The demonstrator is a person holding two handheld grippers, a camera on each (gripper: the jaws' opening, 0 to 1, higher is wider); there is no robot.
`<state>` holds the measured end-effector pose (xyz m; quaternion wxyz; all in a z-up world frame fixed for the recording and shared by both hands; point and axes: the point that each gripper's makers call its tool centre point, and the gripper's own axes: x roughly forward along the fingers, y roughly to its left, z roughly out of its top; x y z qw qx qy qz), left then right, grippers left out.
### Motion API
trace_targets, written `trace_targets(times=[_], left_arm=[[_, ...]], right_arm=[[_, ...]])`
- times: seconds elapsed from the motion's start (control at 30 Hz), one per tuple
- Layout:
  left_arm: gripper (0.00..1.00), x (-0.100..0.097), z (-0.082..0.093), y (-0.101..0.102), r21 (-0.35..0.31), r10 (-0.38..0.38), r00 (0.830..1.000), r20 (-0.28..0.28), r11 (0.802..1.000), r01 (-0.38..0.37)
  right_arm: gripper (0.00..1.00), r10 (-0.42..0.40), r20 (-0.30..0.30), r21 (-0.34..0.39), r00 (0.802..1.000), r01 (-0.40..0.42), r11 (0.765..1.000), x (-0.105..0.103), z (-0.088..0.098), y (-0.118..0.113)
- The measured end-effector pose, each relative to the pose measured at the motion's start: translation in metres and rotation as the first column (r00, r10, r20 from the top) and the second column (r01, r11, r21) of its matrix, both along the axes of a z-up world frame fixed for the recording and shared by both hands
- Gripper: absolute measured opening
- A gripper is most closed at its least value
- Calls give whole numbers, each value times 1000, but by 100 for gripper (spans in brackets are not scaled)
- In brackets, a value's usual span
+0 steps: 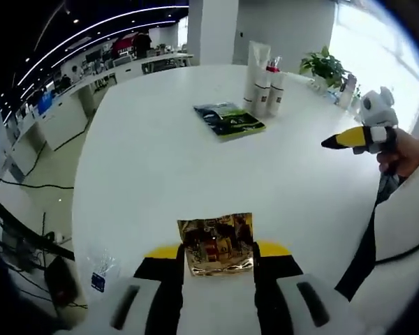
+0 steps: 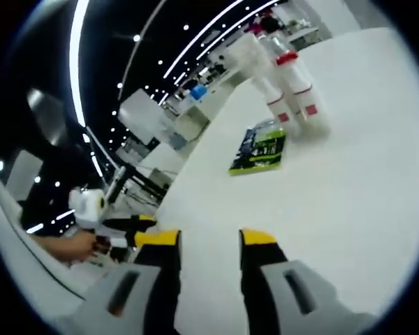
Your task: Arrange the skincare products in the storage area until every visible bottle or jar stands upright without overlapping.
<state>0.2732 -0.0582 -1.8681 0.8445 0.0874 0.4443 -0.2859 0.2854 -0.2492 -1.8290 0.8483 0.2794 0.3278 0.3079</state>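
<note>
Far across the white desk (image 1: 153, 160), three pale skincare bottles (image 1: 262, 78) stand upright in a tight group, with a green packet (image 1: 228, 119) lying flat near them. Closer, the left tongs (image 1: 218, 254) grip a shiny gold sachet (image 1: 217, 244) between their jaws. The right tongs (image 2: 207, 239) are open, holding nothing.

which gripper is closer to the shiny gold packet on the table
Left. The gold packet sits right between the left gripper jaws. The right gripper hangs off to the side above the table, well away.
</note>
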Motion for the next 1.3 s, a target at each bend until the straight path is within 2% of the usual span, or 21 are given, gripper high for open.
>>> trace_targets(times=[0.13, 0.3, 0.4, 0.47, 0.77, 0.8, 0.9, 0.97, 1.03, 1.1, 1.17, 1.27, 1.3], left_arm=[[39, -1, 4, -14, 1, -64, 998, 17, 998, 64], [39, -3, 12, -40, -3, -164, 986, 42, 986, 165], [39, -3, 15, -49, -7, -195, 979, 50, 981, 196], [39, -4, 20, -60, -16, -239, 969, 62, 971, 240], [39, -8, 31, -98, 18, -404, 909, 100, 914, 404], [39, -9, 32, -102, 39, -439, 892, 109, 898, 438], [39, -12, 35, -113, 39, -468, 876, 114, 884, 467], [39, -15, 39, -121, 50, -500, 857, 122, 866, 498], [39, -21, 45, -131, 45, -526, 840, 130, 850, 525], [39, -26, 46, -137, 67, -563, 816, 136, 826, 559], [39, -31, 46, -143, 73, -581, 803, 138, 814, 576], [40, -34, 47, -147, 73, -586, 798, 138, 810, 582], [40, -35, 46, -147, 73, -586, 799, 137, 810, 581]], right_arm=[[31, 40, -10, 36, 999, -40, 999, 0, 5, 16], [31, 93, -13, 73, 996, -91, 993, -1, 13, 36], [31, 121, -21, 82, 992, -118, 990, -2, 14, 44], [31, 164, -38, 93, 986, -160, 983, -6, 15, 55], [29, 235, -97, 118, 967, -223, 968, -14, 12, 70], [29, 240, -98, 113, 966, -229, 967, -15, 11, 71], [28, 254, -111, 101, 961, -244, 965, -16, 9, 73], [27, 258, -126, 83, 958, -249, 965, -16, 6, 72], [23, 259, -149, 74, 954, -251, 965, -17, 3, 72], [19, 266, -170, 62, 949, -259, 964, -19, 0, 72], [17, 264, -176, 59, 948, -258, 964, -19, 0, 71], [2, 287, -212, 60, 934, -281, 958, -24, -4, 70], [1, 287, -215, 67, 933, -279, 958, -24, -3, 69]])
